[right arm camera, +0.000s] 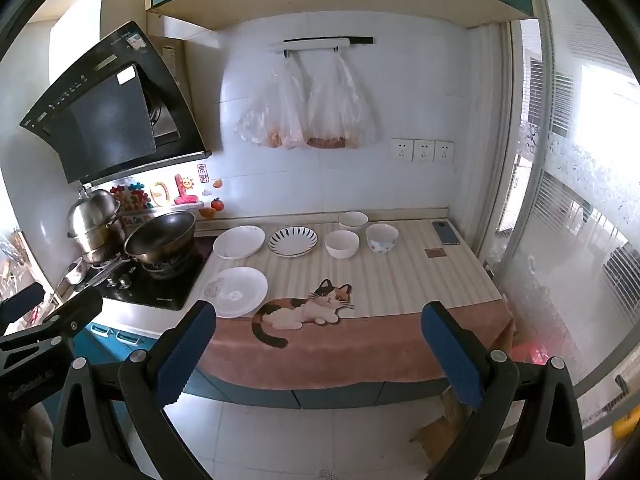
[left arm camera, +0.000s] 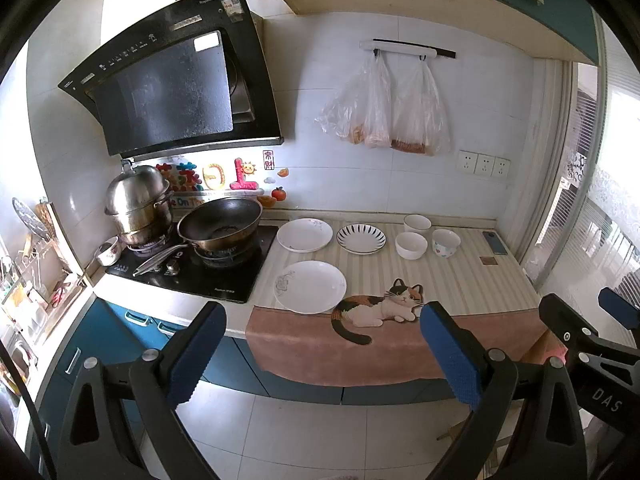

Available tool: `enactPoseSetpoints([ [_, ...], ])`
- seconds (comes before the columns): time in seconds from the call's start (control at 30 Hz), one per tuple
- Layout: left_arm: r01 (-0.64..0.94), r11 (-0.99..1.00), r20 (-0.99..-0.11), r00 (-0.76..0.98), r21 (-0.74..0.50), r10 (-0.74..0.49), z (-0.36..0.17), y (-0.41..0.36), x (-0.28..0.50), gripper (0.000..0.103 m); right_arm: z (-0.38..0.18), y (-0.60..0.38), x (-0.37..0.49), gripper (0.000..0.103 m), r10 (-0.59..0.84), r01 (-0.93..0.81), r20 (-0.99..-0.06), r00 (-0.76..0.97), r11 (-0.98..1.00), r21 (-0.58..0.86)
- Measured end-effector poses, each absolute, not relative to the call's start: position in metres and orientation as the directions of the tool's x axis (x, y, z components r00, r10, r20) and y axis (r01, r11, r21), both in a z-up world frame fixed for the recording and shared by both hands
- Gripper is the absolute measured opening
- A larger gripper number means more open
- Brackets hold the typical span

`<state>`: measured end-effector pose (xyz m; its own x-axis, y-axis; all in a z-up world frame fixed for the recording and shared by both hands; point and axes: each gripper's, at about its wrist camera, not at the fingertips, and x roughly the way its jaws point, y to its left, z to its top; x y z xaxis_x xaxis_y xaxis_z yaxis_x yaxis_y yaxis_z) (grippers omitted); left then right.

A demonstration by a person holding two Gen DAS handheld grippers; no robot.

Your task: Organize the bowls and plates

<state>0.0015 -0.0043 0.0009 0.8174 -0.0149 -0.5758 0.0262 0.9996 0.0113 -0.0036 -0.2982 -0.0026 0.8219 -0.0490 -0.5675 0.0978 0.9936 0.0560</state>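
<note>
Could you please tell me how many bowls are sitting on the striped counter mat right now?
3: a white bowl at the back, a white bowl in front of it, and a patterned bowl to the right. None seem hidden.

Glossy white ceramic plates (left arm camera: 310, 286) and bowls (left arm camera: 411, 245) sit on a matt cloth mat (left arm camera: 460, 276); left, a shiny steel pot (left arm camera: 138, 204) and dark wok (left arm camera: 220, 226).

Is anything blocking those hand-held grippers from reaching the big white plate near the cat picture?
Nothing visible does. Both the left hand-held gripper and right hand-held gripper hang open before the counter, and the big white plate lies at the near edge, uncovered.
</note>
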Motion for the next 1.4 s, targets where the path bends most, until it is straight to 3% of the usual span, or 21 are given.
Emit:
enactPoseSetpoints([
  [1.4, 0.030, 1.000, -0.586, 0.810, -0.009, -0.030, -0.007, 0.000, 0.011, 0.099, -0.009, -0.295, 0.011, 0.103, -0.048, 0.101, -0.583, 0.811, 0.993, 0.059],
])
